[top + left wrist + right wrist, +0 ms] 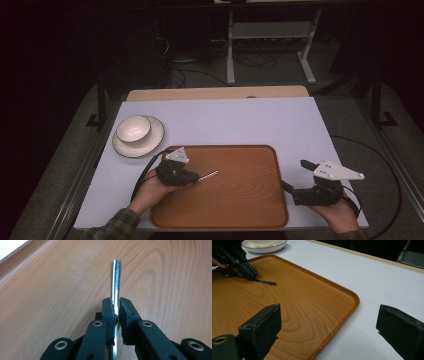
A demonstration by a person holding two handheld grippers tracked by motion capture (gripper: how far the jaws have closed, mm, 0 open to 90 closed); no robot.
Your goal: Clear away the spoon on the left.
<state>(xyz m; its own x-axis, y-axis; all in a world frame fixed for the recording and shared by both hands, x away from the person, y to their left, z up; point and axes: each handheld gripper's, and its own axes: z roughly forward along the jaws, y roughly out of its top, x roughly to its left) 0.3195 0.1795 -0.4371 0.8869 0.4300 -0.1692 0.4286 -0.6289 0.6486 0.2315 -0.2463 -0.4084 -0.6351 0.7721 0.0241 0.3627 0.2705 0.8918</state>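
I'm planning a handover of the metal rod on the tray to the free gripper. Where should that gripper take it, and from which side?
Probably the bare free end of the metal rod, which sticks out past the left gripper low over the wooden tray. The right gripper, jaws open, sits beside the tray's right edge, so come from the right, jaws straddling the thin shaft crosswise.

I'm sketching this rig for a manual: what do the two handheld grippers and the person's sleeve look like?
Both the left gripper and the right gripper are black, with blocky jaws and brass-coloured rivets. Each carries a grey three-cornered plate and trails a black cable. The sleeve is plaid.
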